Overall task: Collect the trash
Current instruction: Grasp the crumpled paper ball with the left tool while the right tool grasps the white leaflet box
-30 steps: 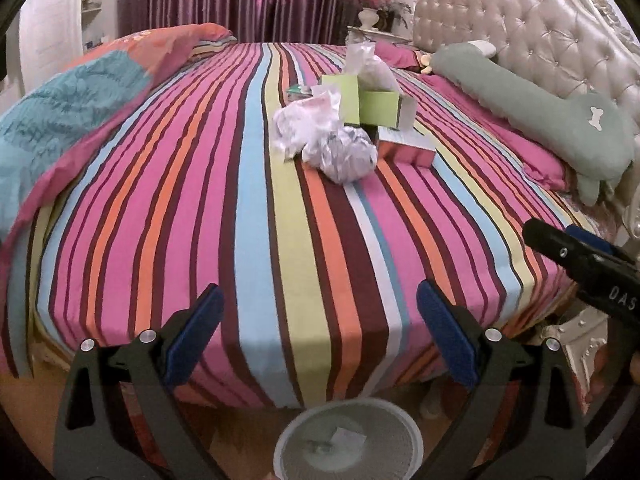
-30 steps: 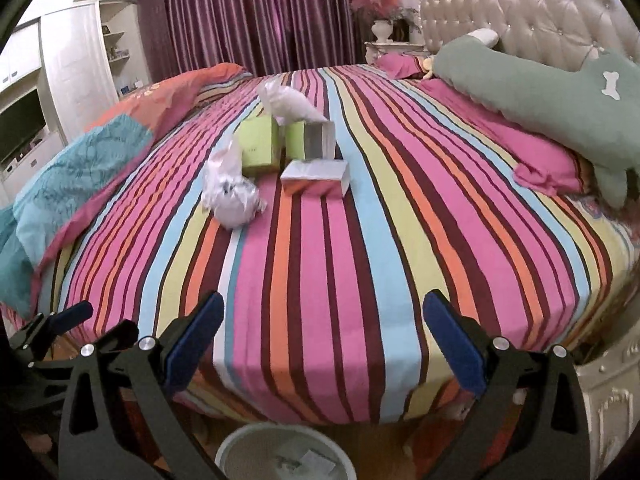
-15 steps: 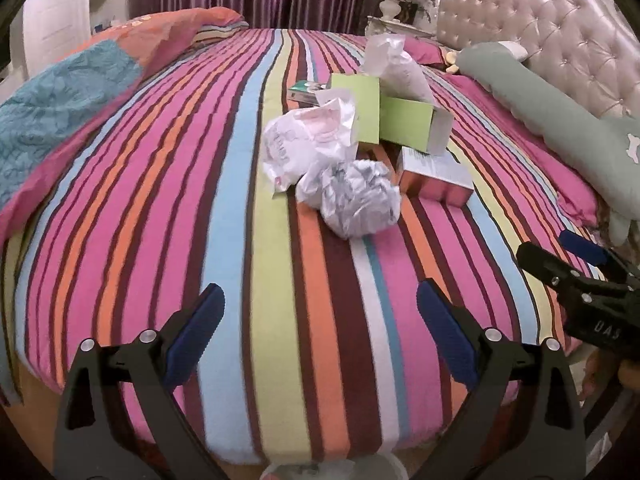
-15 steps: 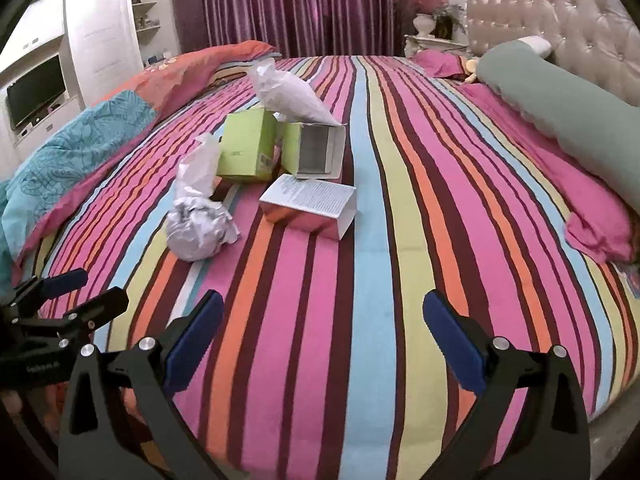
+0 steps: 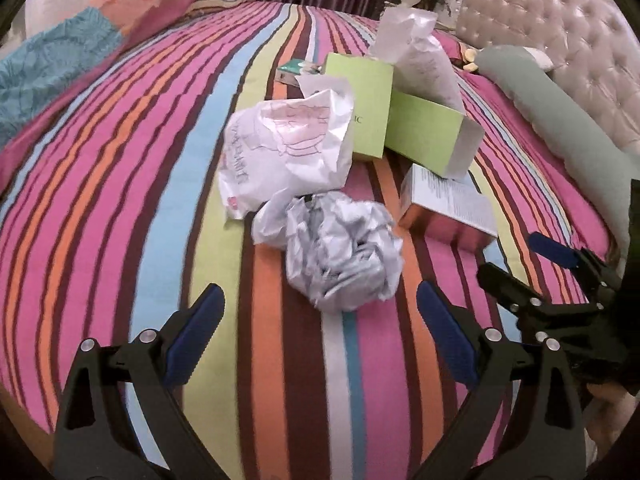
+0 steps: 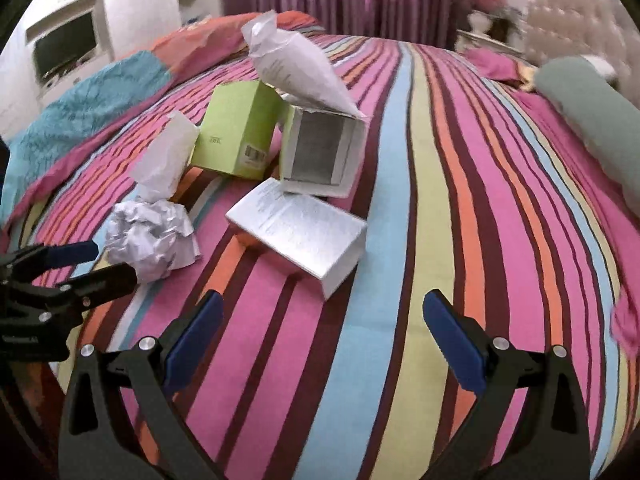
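The trash sits in a cluster at the centre of both views, on the striped bedspread point(image 5: 120, 208). Nearest is a crumpled paper ball point(image 5: 344, 252), lying between and just ahead of the fingertips of the left gripper point(image 5: 320, 320), untouched. Behind it and touching it is a white plastic bag point(image 5: 288, 148), slumped; its contents cannot be seen. Above and right stand two green cartons: an upright green box point(image 5: 368, 108) and an open green carton point(image 5: 432, 136) on its side with a crumpled paper sheet point(image 5: 420, 52) sticking out of it. A silver box point(image 6: 300, 232) lies flat just below them. The left gripper is released, jaws wide. The right gripper point(image 6: 320, 328) is also spread wide, holding nothing, directly below the silver box.
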### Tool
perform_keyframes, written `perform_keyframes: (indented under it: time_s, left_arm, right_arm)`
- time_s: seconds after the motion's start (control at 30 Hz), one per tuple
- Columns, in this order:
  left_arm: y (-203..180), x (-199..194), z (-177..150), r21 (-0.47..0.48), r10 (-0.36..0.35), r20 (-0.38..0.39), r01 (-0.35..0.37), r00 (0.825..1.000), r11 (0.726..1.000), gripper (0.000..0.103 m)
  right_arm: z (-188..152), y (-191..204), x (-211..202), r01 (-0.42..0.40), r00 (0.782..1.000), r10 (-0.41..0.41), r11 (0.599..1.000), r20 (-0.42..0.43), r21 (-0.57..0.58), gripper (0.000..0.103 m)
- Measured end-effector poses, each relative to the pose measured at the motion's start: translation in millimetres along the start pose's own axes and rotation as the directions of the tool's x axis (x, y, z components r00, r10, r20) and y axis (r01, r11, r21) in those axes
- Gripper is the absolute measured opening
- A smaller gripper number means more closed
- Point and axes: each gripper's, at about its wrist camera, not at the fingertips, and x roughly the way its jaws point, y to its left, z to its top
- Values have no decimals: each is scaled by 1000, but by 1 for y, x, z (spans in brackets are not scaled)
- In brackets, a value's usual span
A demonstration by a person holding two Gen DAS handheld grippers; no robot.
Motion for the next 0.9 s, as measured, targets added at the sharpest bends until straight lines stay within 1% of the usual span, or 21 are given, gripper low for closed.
perform_keyframes:
  time_s: [0.13,0.33,0.43,0.5,0.6,0.7,0.73,0.77,0.8,0.87,0.9]
  left_arm:
    - [-7,14,7,11,23,-12,-23,1000,1000,94]
    - [-11,30,15,6,78,-42,-78,996,997,94]
    - [-8,37,16,-17,104,-68,-106,992,994,94]
    - [-5,40,16,-33,102,-73,-105,992,994,94]
    - [-7,38,14,-26,106,-66,-108,992,994,94]
    - [-4,36,12,-42,85,-57,-88,995,995,94]
    - [-3,35,12,-44,75,-53,-77,996,996,93]
    - [-2,34,11,-36,67,-49,-69,997,997,89]
    - [-1,34,11,-25,66,-45,-67,997,997,85]
    - [1,32,9,6,85,-35,-85,996,996,65]
    - [3,30,8,11,81,-28,-81,996,997,63]
  right_arm:
    - [10,-3,15,-27,999,26,998,-20,-55,96]
    - [17,0,32,-41,998,34,987,-45,-155,96]
    - [21,1,42,-54,997,43,980,-60,-192,96]
    - [22,0,46,-61,997,48,976,-67,-207,96]
    - [25,1,52,-83,994,66,972,-83,-220,96]
    - [30,2,55,-106,992,87,972,-96,-211,95]
    - [30,3,54,-121,990,102,973,-100,-199,89]
    - [29,4,53,-140,987,122,972,-104,-187,77]
    - [29,5,52,-151,985,133,972,-107,-178,73]
    - [27,9,47,-150,986,135,976,-102,-156,66]
    - [25,11,45,-149,986,135,977,-100,-151,64]
